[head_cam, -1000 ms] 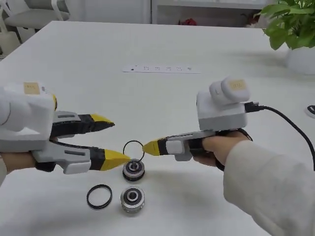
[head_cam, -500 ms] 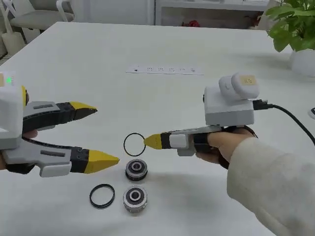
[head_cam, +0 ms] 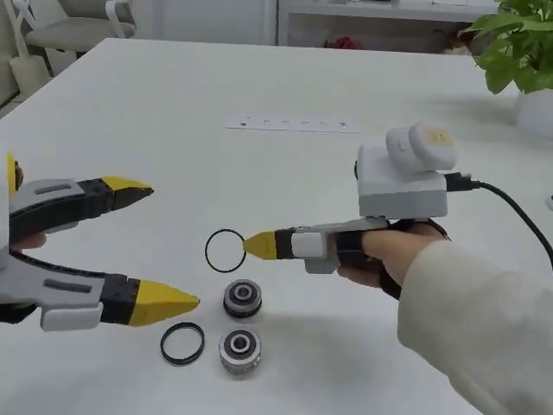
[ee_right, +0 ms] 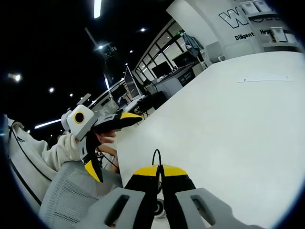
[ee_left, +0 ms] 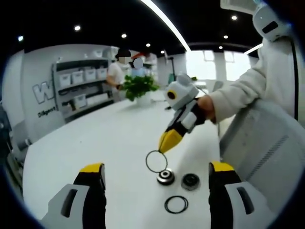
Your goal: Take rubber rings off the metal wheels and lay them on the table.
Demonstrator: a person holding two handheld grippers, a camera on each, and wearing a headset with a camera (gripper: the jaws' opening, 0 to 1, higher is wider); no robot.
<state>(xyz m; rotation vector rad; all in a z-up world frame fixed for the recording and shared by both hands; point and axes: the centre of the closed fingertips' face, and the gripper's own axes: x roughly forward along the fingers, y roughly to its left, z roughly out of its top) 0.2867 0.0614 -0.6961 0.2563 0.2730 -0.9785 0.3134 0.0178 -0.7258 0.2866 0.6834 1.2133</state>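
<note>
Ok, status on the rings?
Right gripper shut on ring, held upright. Left gripper open, apart. Second ring flat by wheels. Nothing in the way.

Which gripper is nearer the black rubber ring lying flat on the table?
Left. The left gripper hangs just beside the flat black rubber ring; the right gripper is farther back.

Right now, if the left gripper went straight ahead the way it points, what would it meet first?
Likely the rubber ring held by the right gripper, though depth is unclear.
</note>
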